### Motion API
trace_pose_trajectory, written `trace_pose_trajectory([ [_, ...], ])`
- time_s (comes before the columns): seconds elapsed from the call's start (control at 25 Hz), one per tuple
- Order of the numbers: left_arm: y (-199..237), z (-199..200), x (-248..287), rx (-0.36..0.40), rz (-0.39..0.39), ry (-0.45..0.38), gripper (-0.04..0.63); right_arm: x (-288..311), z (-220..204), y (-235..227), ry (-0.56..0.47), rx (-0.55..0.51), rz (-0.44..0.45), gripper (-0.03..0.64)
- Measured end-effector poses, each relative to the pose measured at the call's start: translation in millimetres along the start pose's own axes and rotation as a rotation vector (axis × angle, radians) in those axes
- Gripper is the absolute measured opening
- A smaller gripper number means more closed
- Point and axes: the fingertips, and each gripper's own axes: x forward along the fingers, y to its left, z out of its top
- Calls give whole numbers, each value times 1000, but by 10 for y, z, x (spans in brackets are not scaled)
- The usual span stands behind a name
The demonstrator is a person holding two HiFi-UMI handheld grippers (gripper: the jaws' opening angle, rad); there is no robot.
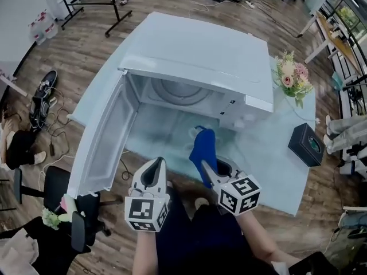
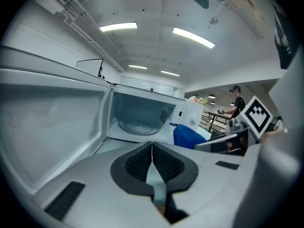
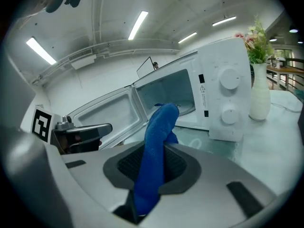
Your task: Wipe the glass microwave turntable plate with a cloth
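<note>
The white microwave (image 1: 195,62) stands on the table with its door (image 1: 106,139) swung open to the left. Inside, the round glass turntable plate (image 1: 182,91) (image 2: 137,126) lies on the oven floor. My right gripper (image 1: 207,168) (image 3: 154,167) is shut on a blue cloth (image 1: 202,150) (image 3: 156,151), whose free end stands up in front of the oven opening. My left gripper (image 1: 153,168) (image 2: 152,163) hovers beside it near the table's front edge, jaws pressed together with nothing between them.
A vase of flowers (image 1: 292,76) stands right of the microwave and a black box (image 1: 307,144) sits at the table's right edge. The open door (image 2: 47,127) fills the left side. Chairs and cables lie on the floor at left.
</note>
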Motion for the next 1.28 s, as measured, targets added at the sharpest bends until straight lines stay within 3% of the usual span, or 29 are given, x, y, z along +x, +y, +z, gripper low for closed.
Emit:
trace_pose_trajectory([
  [0.44,482,156,772,20,-180,23,8,663,487,-217,-55,54,-190,71],
  [0.64,613,187,1009,38,-170,-1,8,954,701,-342,-86,24,-205,71],
  [1.0,725,1,1115,-3,-120,-38,8,1608,1210,-284,-161,-96,-134,71],
  [1.28,908,-18,1135,26,-79,-67,8,2154,1450,-279,-173,-172,-110,71],
])
